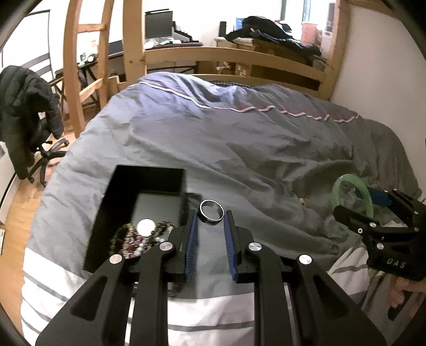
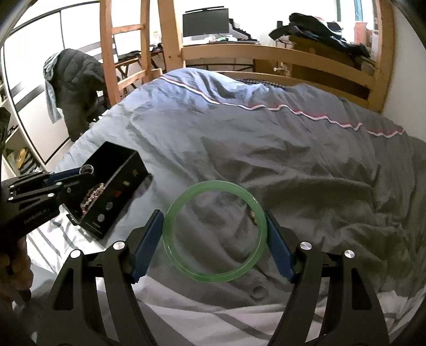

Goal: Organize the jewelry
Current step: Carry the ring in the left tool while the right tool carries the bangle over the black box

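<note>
My left gripper [image 1: 211, 217] is shut on a silver-and-black ring [image 1: 212, 212], held between its blue pads just right of an open black jewelry box [image 1: 125, 191]. The box holds a beaded bracelet [image 1: 138, 241] and a round white piece [image 1: 146, 227]. My right gripper [image 2: 214, 226] is shut on a green bangle [image 2: 215, 230] and holds it above the grey duvet. The bangle [image 1: 351, 191] and right gripper also show at the right of the left wrist view. In the right wrist view the box [image 2: 114, 191] lies at the left, with the left gripper [image 2: 87, 170] holding the ring over it.
The grey-blue duvet [image 1: 213, 138] covers a bed with a wooden frame [image 1: 239, 58]. A small gold item [image 2: 253, 217] lies on the duvet behind the bangle. A chair with a dark jacket [image 1: 24, 111] stands left of the bed. A desk with a monitor [image 2: 205, 22] stands beyond.
</note>
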